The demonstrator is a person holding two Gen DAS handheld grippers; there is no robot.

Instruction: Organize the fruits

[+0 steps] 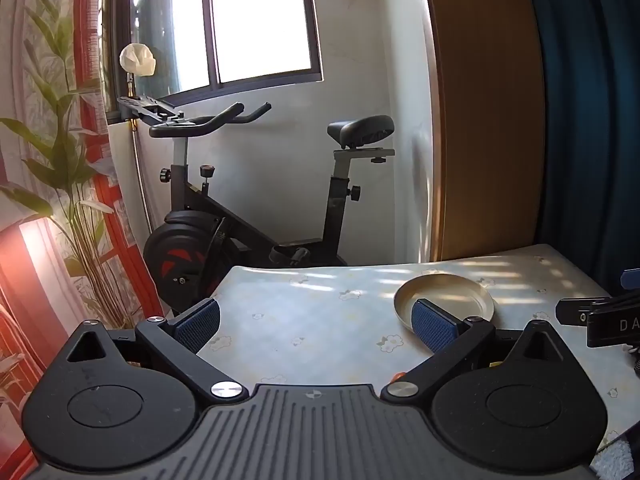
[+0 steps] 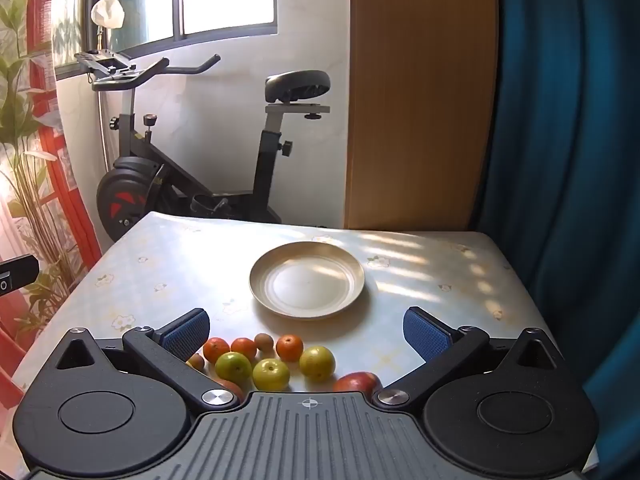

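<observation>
Looking along the left wrist view first, then the right.

Left wrist view
- Left gripper (image 1: 316, 322): jaws spread wide with nothing between them, hovering over the near left part of the table.
- Pads (image 1: 199, 322): blue and ribbed, one over the table's left edge, the other overlapping the near rim of the plate.
- Table (image 1: 320, 292): pale cloth printed with small flowers, striped with sunlight on the far right.
- Plate (image 1: 444, 294): round, golden metal, bare, lying right of centre.
- Fruit: only a sliver of orange (image 1: 398, 376) peeks out beside the right finger's pivot.
- Right gripper: a black part of it pokes in at the right edge; its jaws are out of this view.
- Background: an exercise bike (image 1: 256, 216) beneath a window (image 1: 240, 20), a leafy plant (image 1: 68, 168) on the left, a wooden panel (image 1: 488, 112) and a blue curtain (image 1: 592, 120) on the right.

Right wrist view
- Right gripper (image 2: 306, 334): jaws released and fully apart, gripping nothing, hanging above the fruit.
- Fruit cluster: lies on the table near the camera, between the fingers and just short of the plate.
- Orange fruits (image 2: 289, 347): three in the far row.
- Small brown fruit (image 2: 264, 341): sits between two of them; another brown one lies at the left, partly hidden by the finger.
- Green apples (image 2: 271, 374): three in the nearer row.
- Red apple (image 2: 357, 382): nearest right, partly behind the gripper body.
- Plate (image 2: 307, 285): beyond the fruit, centre of the table, nothing in it.
</observation>
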